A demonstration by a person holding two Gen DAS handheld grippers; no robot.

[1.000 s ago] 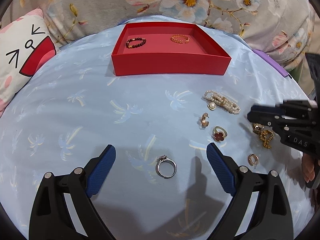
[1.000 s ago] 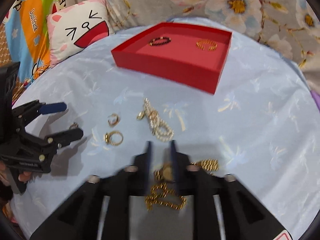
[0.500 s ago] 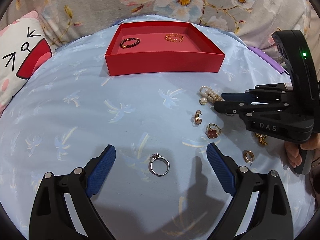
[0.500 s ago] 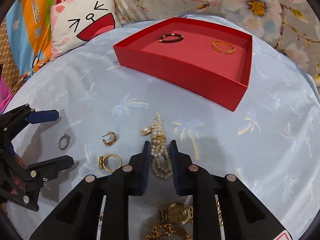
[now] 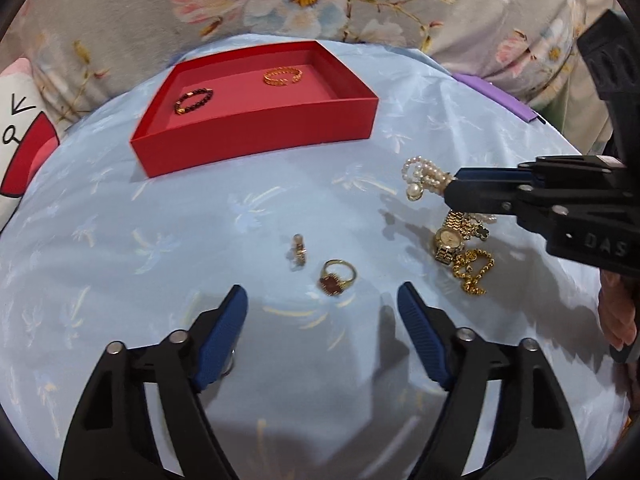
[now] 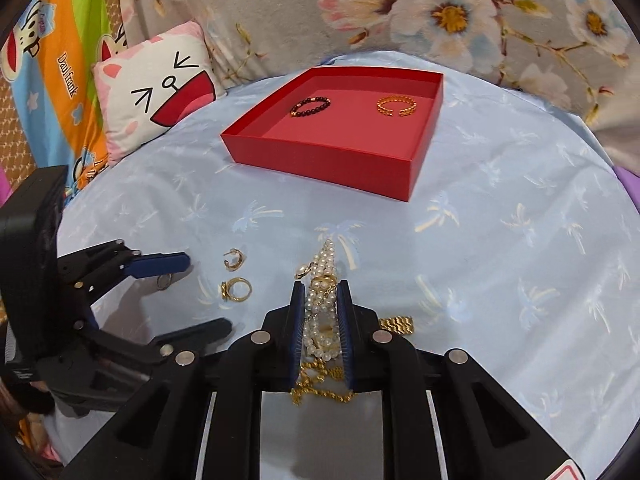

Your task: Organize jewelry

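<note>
On the blue cloth short of the red tray (image 6: 320, 156), right gripper (image 6: 321, 292) pinches the pearl strand (image 6: 325, 272), presumably to carry it trayward. Left gripper (image 5: 322, 308) hovers spread wide above the red-stone ring (image 5: 336, 278), likely next.

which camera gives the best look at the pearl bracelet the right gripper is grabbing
The right wrist view: the pearl bracelet lies centred between the right gripper fingers, which are closed on it. The left wrist view shows only its far end sticking out beyond the fingertips; the rest is hidden.
</note>
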